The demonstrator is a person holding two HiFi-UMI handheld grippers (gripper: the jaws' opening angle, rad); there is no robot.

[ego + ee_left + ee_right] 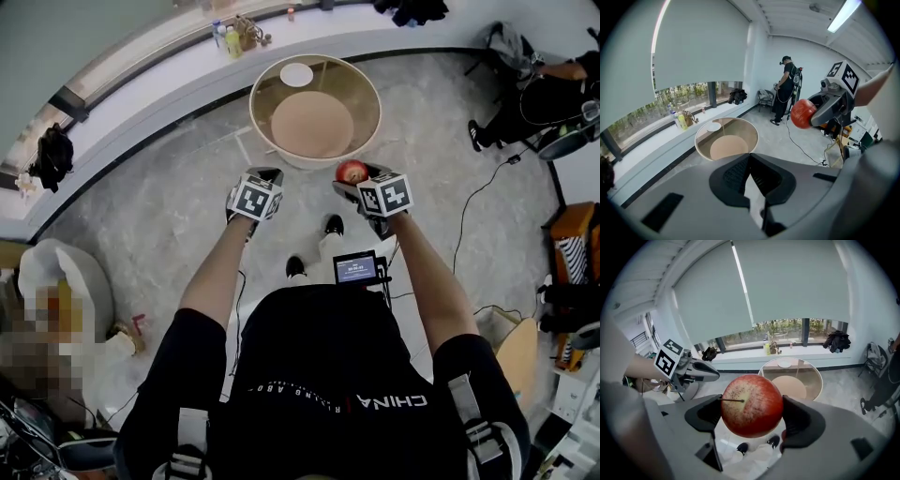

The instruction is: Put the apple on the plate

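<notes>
A red apple (751, 405) sits clamped between the jaws of my right gripper (752, 414), stem toward the camera. In the head view the apple (352, 172) hangs just in front of the near rim of a round glass table (255, 103). A small white plate (296, 74) lies at the table's far side. My left gripper (265, 175) hovers to the apple's left, short of the table, jaws shut with nothing between them. The left gripper view shows its shut tips (749, 157), the apple (802, 113) at the right, and the plate (713, 126) on the table (701, 138).
A white window ledge (169, 66) curves behind the table, with bottles (232, 39) and a black bag (52, 155) on it. Another person (789, 89) stands at the back right beside a chair. A black cable (473, 202) runs across the floor on the right.
</notes>
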